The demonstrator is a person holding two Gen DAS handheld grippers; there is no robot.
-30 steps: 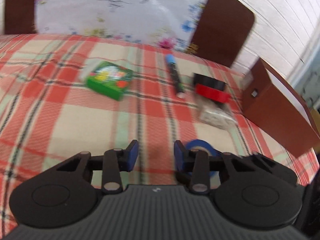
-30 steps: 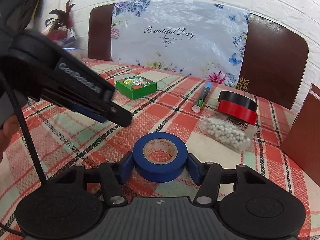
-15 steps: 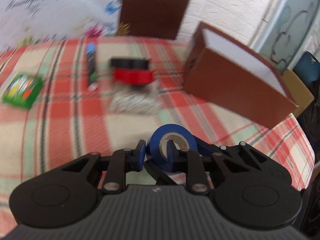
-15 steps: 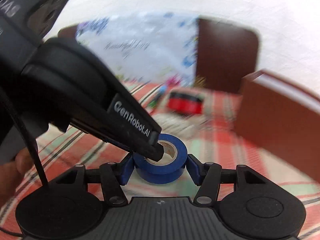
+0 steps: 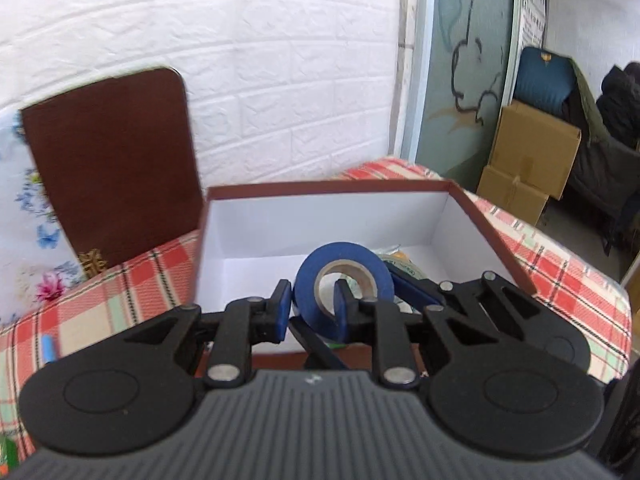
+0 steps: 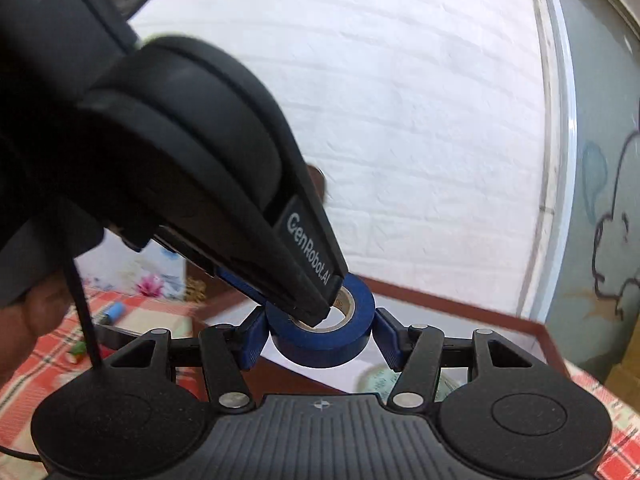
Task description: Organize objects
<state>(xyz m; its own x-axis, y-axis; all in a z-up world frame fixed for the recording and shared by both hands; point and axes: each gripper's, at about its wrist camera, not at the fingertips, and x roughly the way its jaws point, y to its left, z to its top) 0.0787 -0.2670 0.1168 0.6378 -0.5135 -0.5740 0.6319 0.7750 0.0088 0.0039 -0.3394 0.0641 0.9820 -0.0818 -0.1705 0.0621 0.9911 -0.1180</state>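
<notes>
A: Which step is the person on?

B: Carrying the blue tape roll to the open brown box. In the left wrist view the roll hangs at centre frame, over the box's white inside near its front wall, clear of the floor of the box.

A: Who has hold of it?

B: Both tools. The right gripper has its blue pads set against the roll's outer sides at a middling opening, gripping it across its width. The left gripper stands much narrower: one finger goes down through the roll's core and the other sits outside the ring, so the roll's wall lies between them. Its jaws have just been closing, and they now look pinched on that wall (the right wrist view shows the left tool's tip buried in the core, centre frame).

A: Anything in the box already?

B: A pale packet, partly hidden behind the fingers, lower right of the right wrist view. A blue-capped marker lies on the plaid tablecloth at the left.

A: And the next move?

B: Probably lowering the roll onto the bare white floor at the left of the box, beside the packet. Both grips need to let go, and the left finger must lift straight out of the core or it may drag the roll along.
</notes>
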